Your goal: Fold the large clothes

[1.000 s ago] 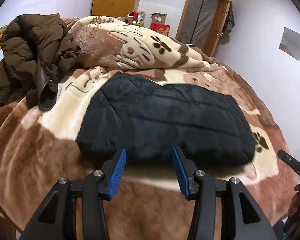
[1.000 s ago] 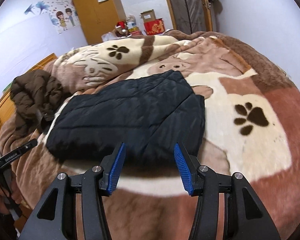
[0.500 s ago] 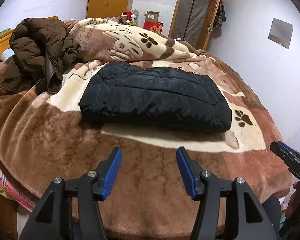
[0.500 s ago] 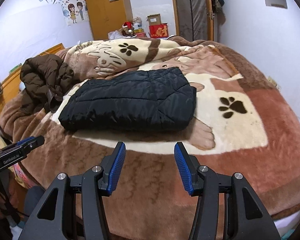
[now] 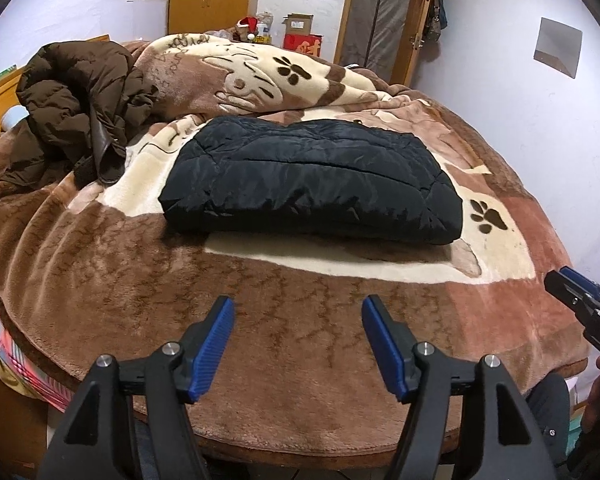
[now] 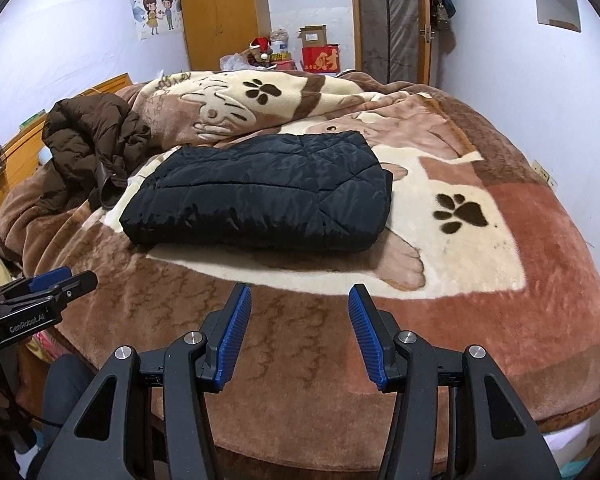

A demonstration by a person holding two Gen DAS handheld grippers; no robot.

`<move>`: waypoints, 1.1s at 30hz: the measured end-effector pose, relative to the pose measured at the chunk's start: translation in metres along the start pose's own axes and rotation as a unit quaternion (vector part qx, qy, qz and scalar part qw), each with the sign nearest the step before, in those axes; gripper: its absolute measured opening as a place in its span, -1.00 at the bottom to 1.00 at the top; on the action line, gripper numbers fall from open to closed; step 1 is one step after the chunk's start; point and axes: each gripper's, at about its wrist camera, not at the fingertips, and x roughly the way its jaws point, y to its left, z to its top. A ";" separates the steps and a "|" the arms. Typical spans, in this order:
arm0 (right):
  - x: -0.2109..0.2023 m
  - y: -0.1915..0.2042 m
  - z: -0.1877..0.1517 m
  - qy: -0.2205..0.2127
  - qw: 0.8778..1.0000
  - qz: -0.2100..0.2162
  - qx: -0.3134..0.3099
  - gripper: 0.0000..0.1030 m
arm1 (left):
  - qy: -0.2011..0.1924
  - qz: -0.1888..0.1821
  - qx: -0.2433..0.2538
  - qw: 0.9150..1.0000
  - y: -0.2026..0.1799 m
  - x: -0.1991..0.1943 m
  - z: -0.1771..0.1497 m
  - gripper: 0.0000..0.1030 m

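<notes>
**Folded black jacket lies crosswise on the bed, both tongs parted and empty**

Nearest in the left wrist view, the left gripper (image 5: 298,312) hangs level over the near brown border of the plush brown-and-cream paw-print blanket (image 5: 300,344), its blue-padded fingers (image 5: 214,344) spread wide with nothing between them. At 3 o'clock in that view the tip of the right gripper (image 5: 580,300) juts in from the edge, well apart from the left one.

In the right wrist view, the right gripper (image 6: 300,300) sits in the same low, forward-pointing pose above the blanket (image 6: 500,320), its jaws likewise parted and empty. The left gripper (image 6: 48,292) shows at 9 o'clock.

Farther on, toward 12 o'clock from both tools, the folded black quilted puffer jacket (image 5: 312,184) rests flat on the cream panel of the blanket, clear of both grippers. Its long axis runs left to right, from 9 to 3 o'clock, with a long folded edge facing the cameras (image 6: 260,192).

Beyond it at 10 o'clock, a crumpled brown puffer coat (image 5: 76,96) lies heaped on the blanket, near but apart from the black jacket.
</notes>
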 end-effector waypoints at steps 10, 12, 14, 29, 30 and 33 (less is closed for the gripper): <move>0.001 0.006 -0.002 0.006 1.000 0.001 -0.010 0.00 | 0.011 -0.009 -0.016 1.000 0.008 0.001 -0.002 0.33; 0.001 0.006 -0.002 0.007 1.000 0.001 -0.011 0.00 | 0.011 -0.011 -0.018 1.000 0.008 0.001 -0.002 0.33; 0.001 0.007 -0.002 0.008 1.000 0.001 -0.011 0.00 | 0.012 -0.020 -0.024 0.999 0.009 0.001 -0.002 0.33; 0.004 0.008 -0.002 0.013 1.000 0.001 -0.013 0.00 | 0.011 -0.013 -0.018 1.000 0.007 0.000 -0.003 0.33; 0.004 0.008 -0.002 0.014 1.000 0.001 -0.013 0.00 | 0.012 -0.015 -0.019 1.000 0.007 0.000 -0.004 0.33; 0.004 0.007 -0.003 0.013 1.000 0.002 -0.012 0.00 | 0.011 -0.017 -0.020 1.000 0.008 -0.001 -0.003 0.33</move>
